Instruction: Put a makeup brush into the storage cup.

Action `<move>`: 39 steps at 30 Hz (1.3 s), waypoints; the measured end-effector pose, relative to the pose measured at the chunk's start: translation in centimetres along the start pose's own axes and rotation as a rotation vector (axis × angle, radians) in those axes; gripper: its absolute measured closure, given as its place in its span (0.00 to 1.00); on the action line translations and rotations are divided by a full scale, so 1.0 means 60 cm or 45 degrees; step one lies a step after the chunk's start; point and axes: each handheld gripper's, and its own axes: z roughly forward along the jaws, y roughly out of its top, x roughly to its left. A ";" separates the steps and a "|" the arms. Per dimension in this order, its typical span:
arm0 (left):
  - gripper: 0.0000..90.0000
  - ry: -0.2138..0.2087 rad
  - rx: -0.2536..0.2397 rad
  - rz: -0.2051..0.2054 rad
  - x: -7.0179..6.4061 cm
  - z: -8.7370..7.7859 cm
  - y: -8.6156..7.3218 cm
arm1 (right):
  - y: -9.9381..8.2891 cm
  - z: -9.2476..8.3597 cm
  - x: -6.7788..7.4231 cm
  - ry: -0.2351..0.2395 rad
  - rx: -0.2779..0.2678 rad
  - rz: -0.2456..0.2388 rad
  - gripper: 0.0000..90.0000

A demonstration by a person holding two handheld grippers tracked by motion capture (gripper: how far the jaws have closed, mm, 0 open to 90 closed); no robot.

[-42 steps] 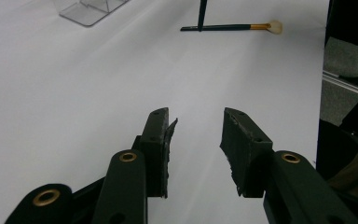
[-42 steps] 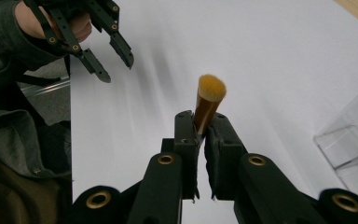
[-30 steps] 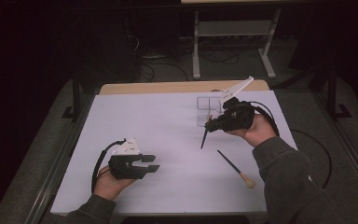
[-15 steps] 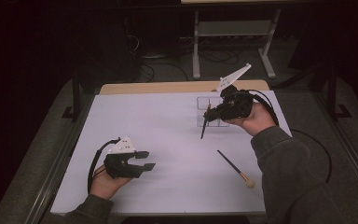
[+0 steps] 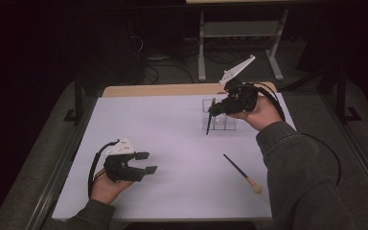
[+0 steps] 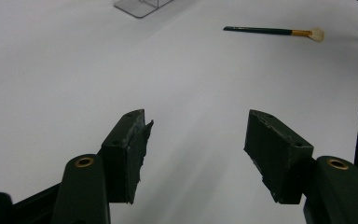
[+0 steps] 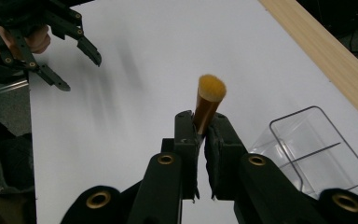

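Your left gripper [image 5: 146,163] sits nearest to you, low over the white sheet [image 5: 172,143] by the table's near left corner, and its jaws have just been opening; they stand spread with nothing between them, and the left gripper view shows only bare white surface in the gap between the two black pads [image 6: 129,149]. Your left hand [image 5: 106,184] holds it with the jaws pointing toward the right edge of the table.

Farther right, toward the near right corner, a second makeup brush [image 5: 242,173] lies flat on the sheet, its pale bristle head toward you and its dark handle angled away to the left. It is well apart from both grippers.

Beyond it, close to the far right corner, your right hand [image 5: 258,112] holds the right gripper [image 5: 213,109] raised off the sheet. Its jaws are pressed together on a makeup brush [image 5: 209,117], pinching it at the copper ferrule just below the orange bristle tuft [image 7: 212,87]; in the high view the dark handle hangs down and slightly left from the jaws, its tip just above the sheet.

Right beside the held brush, on its far right side, stands a clear plastic organizer [image 5: 223,122] with inner dividers, near the table's far edge, where a strip of bare wood [image 5: 163,89] shows beyond the sheet
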 end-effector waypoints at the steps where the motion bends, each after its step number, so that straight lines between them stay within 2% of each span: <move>1: 0.41 0.002 -0.003 -0.002 0.000 0.000 0.000 | 0.002 -0.001 -0.002 -0.003 -0.002 0.001 0.92; 11: 0.37 0.014 -0.018 -0.026 0.005 -0.003 -0.002 | 0.016 -0.013 -0.019 -0.033 -0.008 0.045 0.92; 12: 0.37 0.015 -0.024 -0.031 0.006 -0.003 -0.003 | 0.017 -0.014 -0.024 -0.038 -0.011 0.027 0.92; 17: 0.35 0.011 -0.023 -0.033 0.006 -0.004 -0.002 | 0.026 -0.017 -0.033 -0.058 -0.011 0.064 0.92; 27: 0.35 0.011 -0.030 -0.023 0.007 -0.006 -0.002 | 0.040 -0.014 -0.056 -0.120 0.003 0.073 0.92; 34: 0.35 0.008 -0.046 -0.045 0.007 -0.007 -0.003 | 0.041 -0.009 -0.071 -0.146 -0.016 0.102 0.92; 39: 0.35 0.008 -0.038 -0.029 0.008 -0.009 -0.003 | 0.046 0.001 -0.079 -0.177 -0.002 0.109 0.92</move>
